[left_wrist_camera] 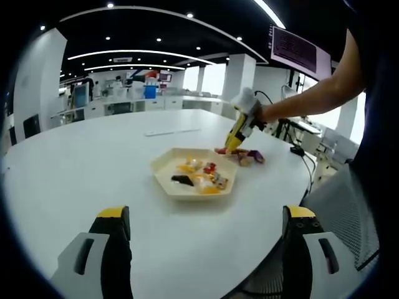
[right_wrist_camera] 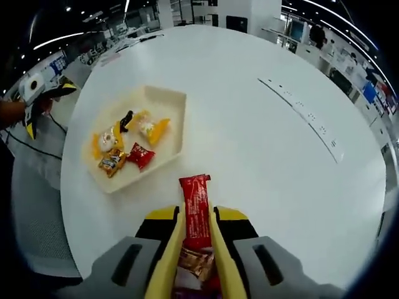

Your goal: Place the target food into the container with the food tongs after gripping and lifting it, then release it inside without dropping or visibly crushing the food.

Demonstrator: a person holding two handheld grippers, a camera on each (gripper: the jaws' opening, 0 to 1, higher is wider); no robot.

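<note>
On my left gripper (left_wrist_camera: 202, 221) the two black, yellow-tipped fingers (left_wrist_camera: 114, 215) stand wide apart with nothing between them, held low over the near edge of the round white worktop (left_wrist_camera: 81, 168). Ahead of them, in the left gripper view, sits the container (left_wrist_camera: 167, 177), a pale cream hexagonal tray with a raised rim, smooth and matte. It already carries a loose scatter of small wrapped snacks in yellow, orange, red and black. Further right in that view, my right gripper (left_wrist_camera: 235, 142) comes down at a slant, its tips at a small heap of wrappers (left_wrist_camera: 252, 157) lying just beyond the tray's far corner, on the worktop.

In the right gripper view, the tray lies up and to the left, and a long white strip (right_wrist_camera: 301, 112) runs diagonally across the worktop on the right. Between the yellow tongs (right_wrist_camera: 168, 258) that my right gripper (right_wrist_camera: 197, 233) carries is the red snack packet (right_wrist_camera: 195, 208): a flat, glossy, oblong sachet with a crimped end. Its long axis runs straight out along the tongs, the free end pointing away from me and toward the tray's near edge. The tongs are closed on its lower half. The packet is outside the container, just short of it, over bare worktop. More crinkled wrappers show below it.
</note>
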